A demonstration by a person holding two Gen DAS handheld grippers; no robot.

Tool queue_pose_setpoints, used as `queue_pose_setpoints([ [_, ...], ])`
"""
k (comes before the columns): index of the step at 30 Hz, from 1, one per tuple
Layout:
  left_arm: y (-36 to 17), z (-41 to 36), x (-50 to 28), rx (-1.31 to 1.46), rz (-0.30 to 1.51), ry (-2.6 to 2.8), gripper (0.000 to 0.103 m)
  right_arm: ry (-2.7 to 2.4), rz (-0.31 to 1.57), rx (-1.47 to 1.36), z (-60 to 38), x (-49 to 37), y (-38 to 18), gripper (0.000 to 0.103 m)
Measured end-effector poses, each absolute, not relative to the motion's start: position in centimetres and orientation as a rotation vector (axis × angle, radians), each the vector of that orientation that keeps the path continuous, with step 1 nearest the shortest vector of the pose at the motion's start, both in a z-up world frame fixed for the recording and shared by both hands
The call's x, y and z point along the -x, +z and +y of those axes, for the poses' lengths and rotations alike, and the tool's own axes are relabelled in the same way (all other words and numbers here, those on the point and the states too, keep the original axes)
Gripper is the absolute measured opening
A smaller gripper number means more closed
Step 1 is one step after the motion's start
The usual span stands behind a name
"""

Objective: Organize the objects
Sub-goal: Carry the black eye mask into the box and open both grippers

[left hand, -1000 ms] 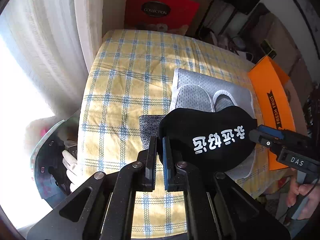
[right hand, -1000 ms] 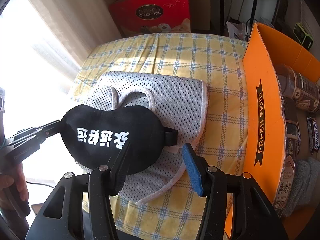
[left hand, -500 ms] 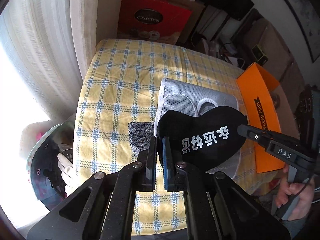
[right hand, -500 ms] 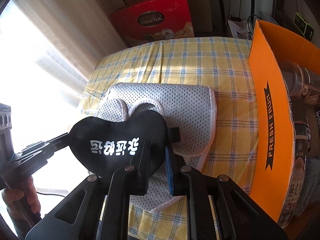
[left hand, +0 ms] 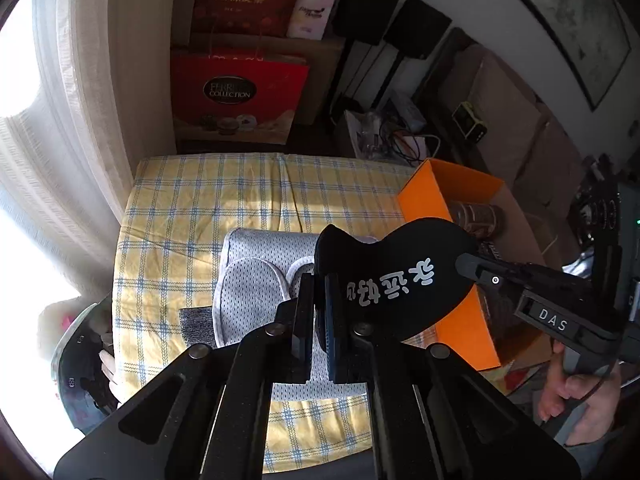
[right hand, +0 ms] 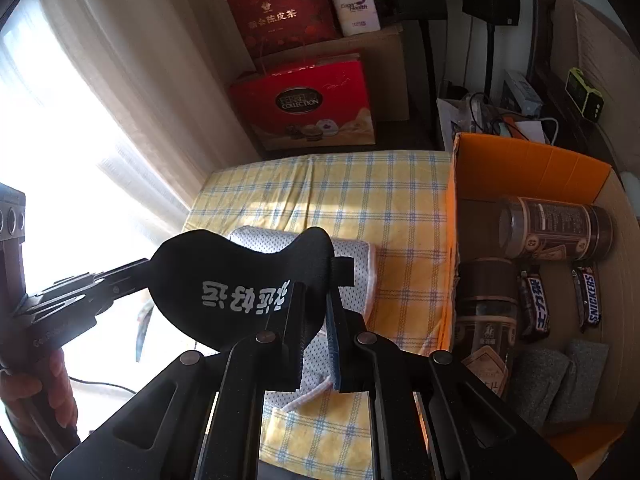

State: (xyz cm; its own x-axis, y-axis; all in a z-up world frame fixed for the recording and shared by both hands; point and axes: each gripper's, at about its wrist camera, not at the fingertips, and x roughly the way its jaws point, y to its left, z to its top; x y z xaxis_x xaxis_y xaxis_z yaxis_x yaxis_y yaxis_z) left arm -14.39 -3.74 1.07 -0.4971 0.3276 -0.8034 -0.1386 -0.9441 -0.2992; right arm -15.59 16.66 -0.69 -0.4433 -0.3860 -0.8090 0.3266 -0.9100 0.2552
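A black eye mask point(left hand: 396, 280) point(right hand: 240, 288) with white characters hangs in the air, stretched between both grippers. My left gripper point(left hand: 320, 280) is shut on its left end. My right gripper point(right hand: 316, 292) is shut on its right end, near the strap. Below the mask, a pair of white mesh slippers point(left hand: 256, 284) point(right hand: 352, 264) lies on the yellow checked tablecloth point(left hand: 208, 208) point(right hand: 360, 200). An orange cardboard box point(left hand: 464, 332) point(right hand: 528, 156) stands open at the table's right edge.
The box holds two dark jars point(right hand: 556, 228), chocolate bars point(right hand: 588, 296) and grey sponges point(right hand: 560, 376). A grey pad point(left hand: 196, 320) lies left of the slippers. Red gift bags point(left hand: 236, 96) and boxes stand behind the table. A curtain point(left hand: 68, 120) hangs on the left.
My right gripper closed on the mask's right end. Both grippers then rose with the mask, lifting it off the slippers; the table now looks farther away.
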Motion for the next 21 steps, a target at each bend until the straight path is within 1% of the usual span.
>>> queue_pose_setpoints([
  [6, 2.6, 1.9, 15.2, 1.336, -0.255, 2.45, 0.004, -2.454, -0.096, -1.321, 21.9, 15.8, 2.2, 0.008],
  [12, 3.1, 8.0, 15.9, 1.301, -0.226, 2.388, 0.004, -2.546, -0.12, -1.326, 27.8, 15.7, 3.8, 0.008],
  [21, 2.0, 17.0, 16.4, 1.297, -0.168, 2.299, 0.004, -2.66, -0.164, -1.387, 35.4, 16.1, 3.5, 0.008],
])
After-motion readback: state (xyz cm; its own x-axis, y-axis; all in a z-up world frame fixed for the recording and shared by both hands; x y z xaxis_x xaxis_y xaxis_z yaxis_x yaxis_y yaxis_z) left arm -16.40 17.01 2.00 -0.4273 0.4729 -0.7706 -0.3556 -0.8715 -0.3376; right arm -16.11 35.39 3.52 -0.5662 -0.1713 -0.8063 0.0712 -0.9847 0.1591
